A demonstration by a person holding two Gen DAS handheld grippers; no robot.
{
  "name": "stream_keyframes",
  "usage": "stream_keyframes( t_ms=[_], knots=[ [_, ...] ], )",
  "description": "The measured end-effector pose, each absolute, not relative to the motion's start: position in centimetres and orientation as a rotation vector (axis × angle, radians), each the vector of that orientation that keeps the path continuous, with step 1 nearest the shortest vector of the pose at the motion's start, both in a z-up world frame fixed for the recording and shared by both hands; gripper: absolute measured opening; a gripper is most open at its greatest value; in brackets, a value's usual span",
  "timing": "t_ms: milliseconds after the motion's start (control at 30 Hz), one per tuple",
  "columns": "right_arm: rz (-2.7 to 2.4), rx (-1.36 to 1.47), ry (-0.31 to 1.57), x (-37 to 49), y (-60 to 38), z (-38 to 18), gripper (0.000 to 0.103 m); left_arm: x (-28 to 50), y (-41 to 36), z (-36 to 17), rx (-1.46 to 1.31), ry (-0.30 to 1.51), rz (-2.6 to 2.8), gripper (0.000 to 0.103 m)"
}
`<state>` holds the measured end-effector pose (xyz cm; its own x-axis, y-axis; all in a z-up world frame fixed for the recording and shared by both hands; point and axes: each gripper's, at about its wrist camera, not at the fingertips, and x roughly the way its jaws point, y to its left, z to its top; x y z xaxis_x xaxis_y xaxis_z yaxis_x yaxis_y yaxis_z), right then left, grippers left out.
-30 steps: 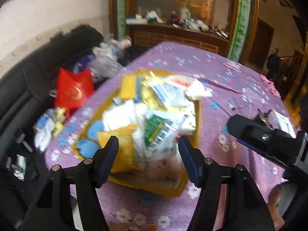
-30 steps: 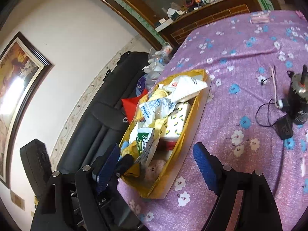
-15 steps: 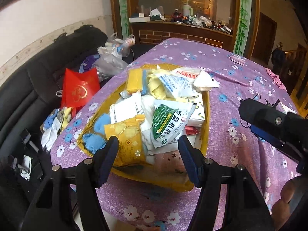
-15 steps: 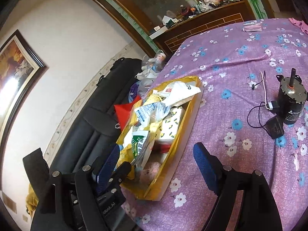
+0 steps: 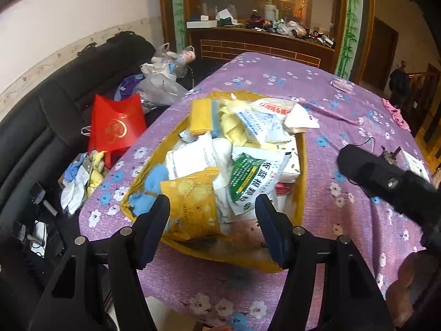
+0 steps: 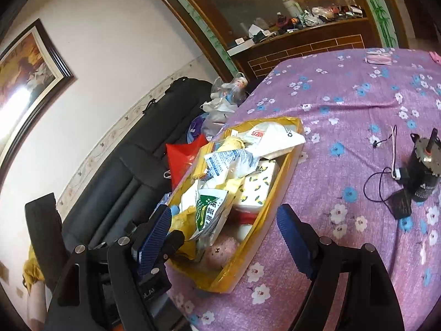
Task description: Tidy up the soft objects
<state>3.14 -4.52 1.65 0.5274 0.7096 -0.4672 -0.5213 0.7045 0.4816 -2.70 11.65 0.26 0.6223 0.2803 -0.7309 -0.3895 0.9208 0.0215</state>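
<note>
A yellow tray (image 5: 301, 190) on the purple flowered tablecloth is piled with soft packets. On top lie a green-and-white pouch (image 5: 253, 182), a yellow pack (image 5: 193, 209), a blue fluffy piece (image 5: 153, 182) and white bags. My left gripper (image 5: 212, 229) hovers open over the tray's near end, with nothing between its fingers. My right gripper (image 6: 224, 238) is also open and empty, at the tray's (image 6: 278, 207) near right corner. From that side I see a lemon-print tissue pack (image 6: 256, 190) and a pink plush (image 6: 220, 251).
A black motor (image 6: 424, 176) with a cable and adapter (image 6: 399, 207) stands on the cloth right of the tray. A black sofa (image 5: 55, 115) on the left holds a red bag (image 5: 115, 127) and plastic bags (image 5: 162, 82). A cluttered counter (image 5: 261, 35) lies beyond the table.
The right wrist has rolled a little, so the table tilts differently in its view. The left view has gone from blurred to sharp. Both jaws keep the same width and nothing was picked up.
</note>
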Motion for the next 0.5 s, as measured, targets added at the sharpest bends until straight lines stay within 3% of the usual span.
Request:
stream_keyframes(
  t_ms=[500],
  knots=[
    [0.753, 0.285, 0.716, 3.0, -3.2, 1.4, 0.080, -2.7, 12.5, -0.5, -0.128, 0.861, 0.450, 0.064]
  ],
)
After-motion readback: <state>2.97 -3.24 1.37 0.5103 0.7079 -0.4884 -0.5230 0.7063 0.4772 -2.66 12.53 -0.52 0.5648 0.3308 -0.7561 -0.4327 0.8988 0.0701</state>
